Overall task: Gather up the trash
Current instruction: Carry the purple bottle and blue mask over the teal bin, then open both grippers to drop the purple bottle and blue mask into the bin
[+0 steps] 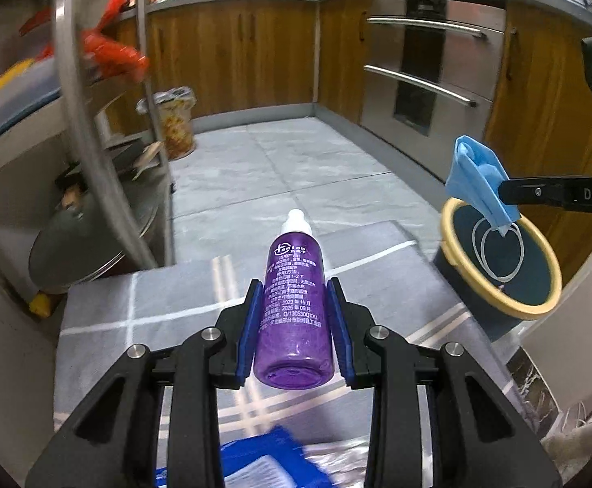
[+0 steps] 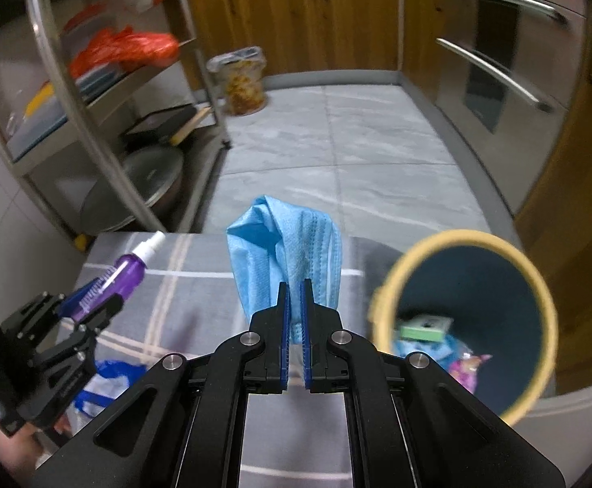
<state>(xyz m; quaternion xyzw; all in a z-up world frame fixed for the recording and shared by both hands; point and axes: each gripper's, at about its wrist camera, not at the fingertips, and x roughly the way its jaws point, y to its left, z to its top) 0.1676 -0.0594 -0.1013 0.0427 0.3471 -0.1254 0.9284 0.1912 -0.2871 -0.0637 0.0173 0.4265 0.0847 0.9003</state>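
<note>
While partly filled, bin holds green box, wrappers.

Dim indoor light, cool cast, no visible lamp. Heavy fisheye bending plus black vignette at corners in both views. Motion blur on metal rack, red bags and bin rim; near foreground sharp, label print on purple bottle readable. Soft glare streaks on oven handles and floor tiles. Shadows faint, diffuse. Green indicator glow at right edge of left view.
</note>
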